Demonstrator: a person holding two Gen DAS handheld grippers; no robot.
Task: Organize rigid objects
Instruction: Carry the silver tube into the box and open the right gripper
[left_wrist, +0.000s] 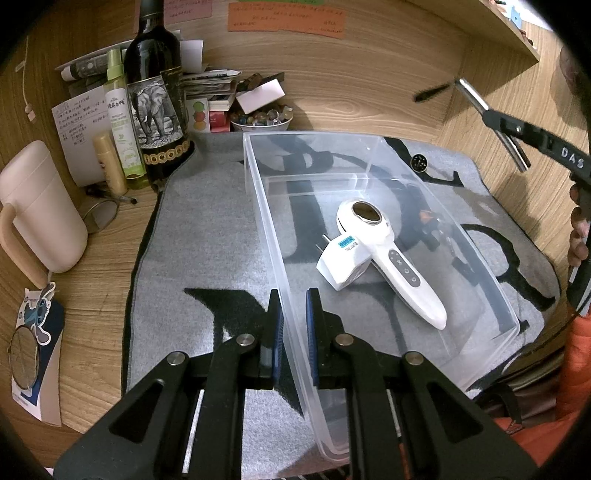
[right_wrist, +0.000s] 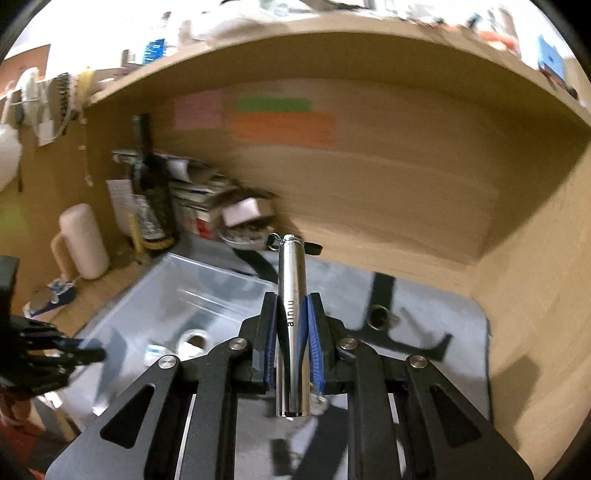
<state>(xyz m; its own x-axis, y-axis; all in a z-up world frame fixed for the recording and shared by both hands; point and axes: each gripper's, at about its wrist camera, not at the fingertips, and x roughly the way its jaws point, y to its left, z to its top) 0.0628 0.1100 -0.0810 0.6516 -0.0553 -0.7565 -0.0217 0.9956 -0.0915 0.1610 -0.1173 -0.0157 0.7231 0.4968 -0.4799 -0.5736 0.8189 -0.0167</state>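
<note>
Grey mat (left_wrist: 207, 236) carries a clear bin (left_wrist: 491, 295), its wall clamped by the left gripper (left_wrist: 294, 314). Only the left wrist view shows the white handheld device (left_wrist: 402, 269) inside. Right gripper (right_wrist: 292, 314) grasps a silver tube (right_wrist: 291, 280).

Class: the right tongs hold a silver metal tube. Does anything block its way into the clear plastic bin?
Nothing visible does. The silver tube sits clamped in the right tongs, raised beside the clear bin, whose top is open; the left tongs only grip its near wall.

My clear bin (left_wrist: 369, 155) sits open on the grey mat, long side running away from me. Inside lie a white handheld device (left_wrist: 391, 254), head toward the far end, and a white plug adapter (left_wrist: 341, 264) touching its left side. The silver tube (right_wrist: 292, 317) points away from me, above the mat, beside the bin.
</note>
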